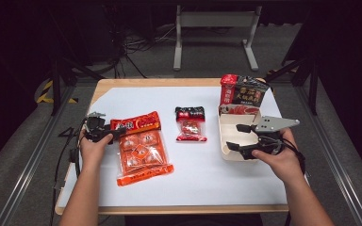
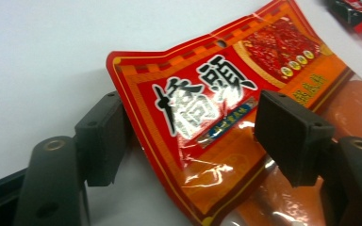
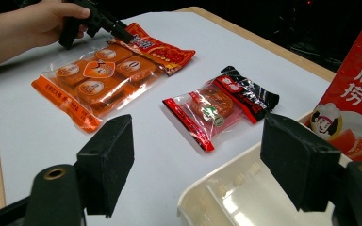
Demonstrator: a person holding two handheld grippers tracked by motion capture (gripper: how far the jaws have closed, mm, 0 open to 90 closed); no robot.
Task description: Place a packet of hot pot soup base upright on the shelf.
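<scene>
A large orange snack packet [image 1: 141, 150] with a red header lies flat on the white sheet at the left. My left gripper [image 1: 115, 134] is at its top left corner. In the left gripper view the header [image 2: 226, 108] curls up between the two wide-apart pads [image 2: 101, 136], so the gripper is open around it. From the right gripper view, the left gripper [image 3: 122, 32] rests on the packet [image 3: 108, 70]. My right gripper [image 1: 235, 136] stands open over the near left wall of a cream tray [image 1: 231, 155], its jaws straddling the tray's rim [image 3: 226, 188] and holding nothing.
A small red and black packet [image 1: 190, 123] lies at the middle of the sheet. Red and black packets [image 1: 242, 92] stand at the tray's far end. Wooden table edges frame the sheet; a metal stand [image 1: 214, 21] and cables sit on the floor behind.
</scene>
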